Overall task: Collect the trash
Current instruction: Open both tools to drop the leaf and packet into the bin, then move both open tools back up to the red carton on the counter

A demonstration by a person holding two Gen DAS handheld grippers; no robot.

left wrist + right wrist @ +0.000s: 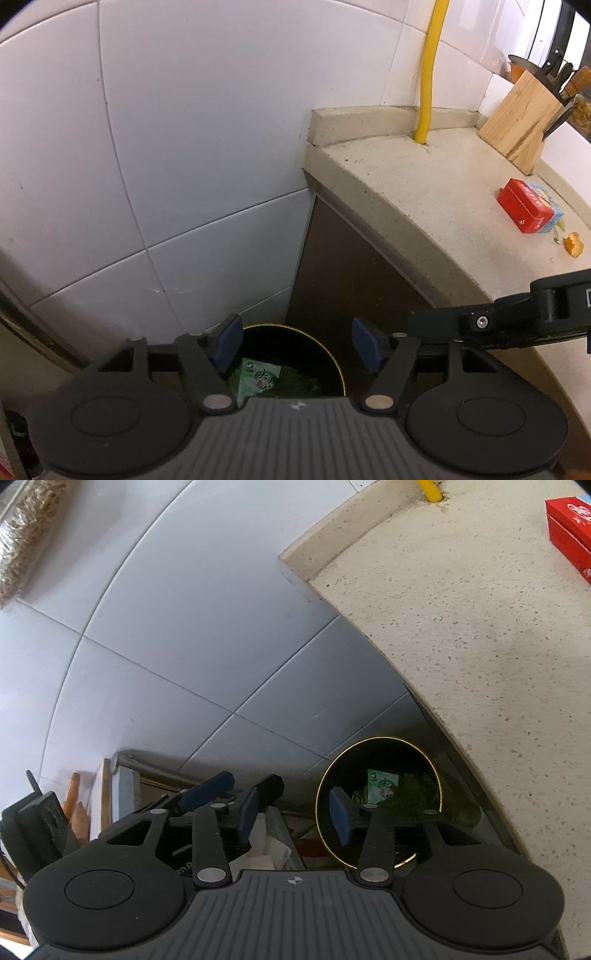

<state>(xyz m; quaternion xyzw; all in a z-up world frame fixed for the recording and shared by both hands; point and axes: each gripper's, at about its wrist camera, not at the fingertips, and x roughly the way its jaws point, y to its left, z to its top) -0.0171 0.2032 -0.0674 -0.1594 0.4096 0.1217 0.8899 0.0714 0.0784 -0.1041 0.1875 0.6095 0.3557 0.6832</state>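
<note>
The round black trash bin (pixel 295 363) with a thin gold rim stands on the floor in the corner between the tiled wall (pixel 184 147) and the end of the stone counter (pixel 424 192). Inside it lie a green printed packet (pixel 258 378) and dark leafy scraps. The left gripper (pixel 297 349) hangs right over the bin's mouth, its blue pads spread apart with nothing between them. The right gripper (pixel 295 812) hovers just beside it, also spread and empty.

This looks like the drop just finished. The next move would be back to the counter for what remains.

Only the left wrist view shows that remainder in full: a red carton (pixel 528 206), an orange scrap (pixel 574 243) and a knife block (pixel 524 122) farther off. The right wrist view alone shows clutter on the floor left of the bin.
</note>
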